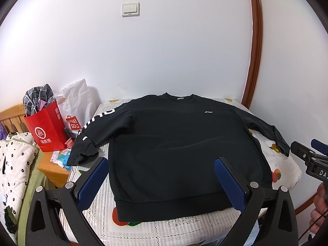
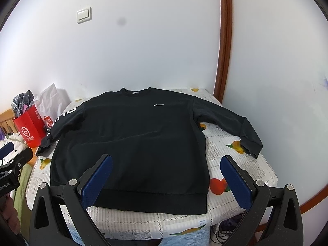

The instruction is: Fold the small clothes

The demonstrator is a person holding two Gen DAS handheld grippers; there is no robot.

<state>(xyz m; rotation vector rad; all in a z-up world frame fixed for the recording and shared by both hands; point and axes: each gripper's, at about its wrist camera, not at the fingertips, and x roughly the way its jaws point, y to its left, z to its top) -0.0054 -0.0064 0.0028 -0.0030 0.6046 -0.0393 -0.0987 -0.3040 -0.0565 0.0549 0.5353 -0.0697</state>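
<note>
A sweatshirt (image 1: 174, 143) was spread flat on a small table (image 1: 285, 164), neck toward the wall (image 1: 164, 51) behind and hem at the near edge. Each sleeve was extended outward and angled toward the near side, the left cuff hanging past the table's left edge. The left gripper (image 1: 162, 169) was held above the hem, the right gripper (image 2: 167, 167) above the hem's right corner. Left of the table, a paper bag (image 1: 48, 129) was set on a nightstand (image 1: 54, 169), with a plastic bag (image 1: 76, 106) behind it.

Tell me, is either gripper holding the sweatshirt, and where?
Neither. The left gripper and right gripper are both open above the sweatshirt, which lies flat.
</note>
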